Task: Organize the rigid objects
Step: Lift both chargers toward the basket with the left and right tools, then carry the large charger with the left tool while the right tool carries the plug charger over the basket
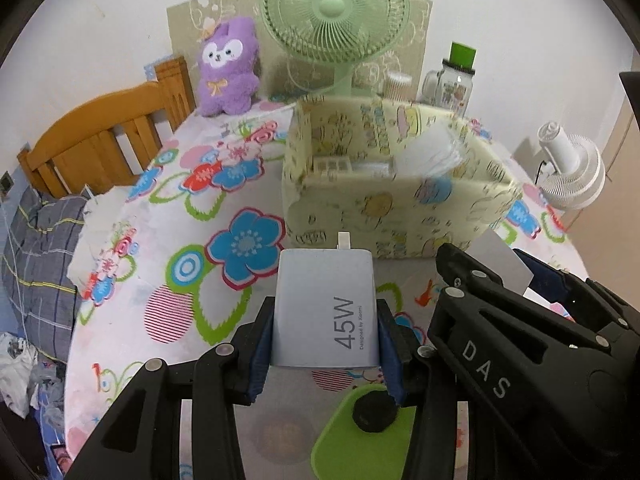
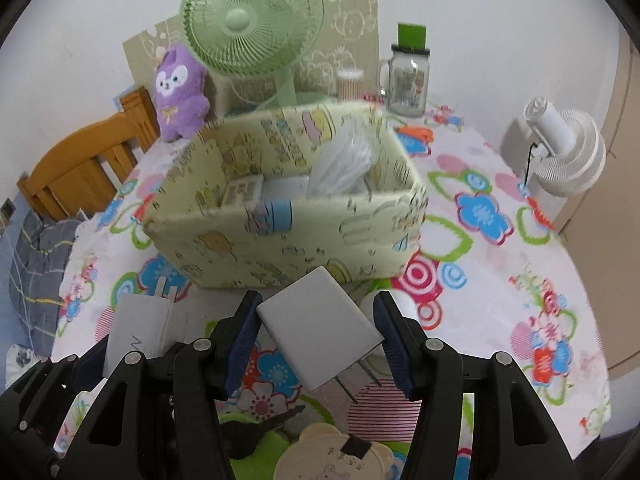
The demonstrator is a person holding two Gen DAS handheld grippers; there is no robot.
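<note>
My left gripper (image 1: 325, 344) is shut on a white 45W charger (image 1: 326, 304), held above the floral tablecloth with its plug end toward the box. The same charger (image 2: 138, 330) shows at lower left in the right wrist view. My right gripper (image 2: 316, 340) is shut on a second white charger (image 2: 318, 328), turned diagonally with its two prongs pointing down and right. In front of both stands a pale yellow cartoon-print storage box (image 1: 400, 216) (image 2: 280, 240), open at the top, with a small patterned item, a flat white item and clear plastic bags inside. The right gripper's body (image 1: 520, 340) shows at right in the left wrist view.
A green fan (image 2: 252, 20), a purple plush toy (image 2: 178, 92), a glass jar with a green lid (image 2: 408, 76) and cotton swabs stand behind the box. A white fan (image 2: 568, 156) is at right. A green tray with a black disc (image 1: 368, 428) and a beige bear-shaped item (image 2: 332, 456) lie below the grippers. A wooden bed frame (image 1: 100, 140) is at left.
</note>
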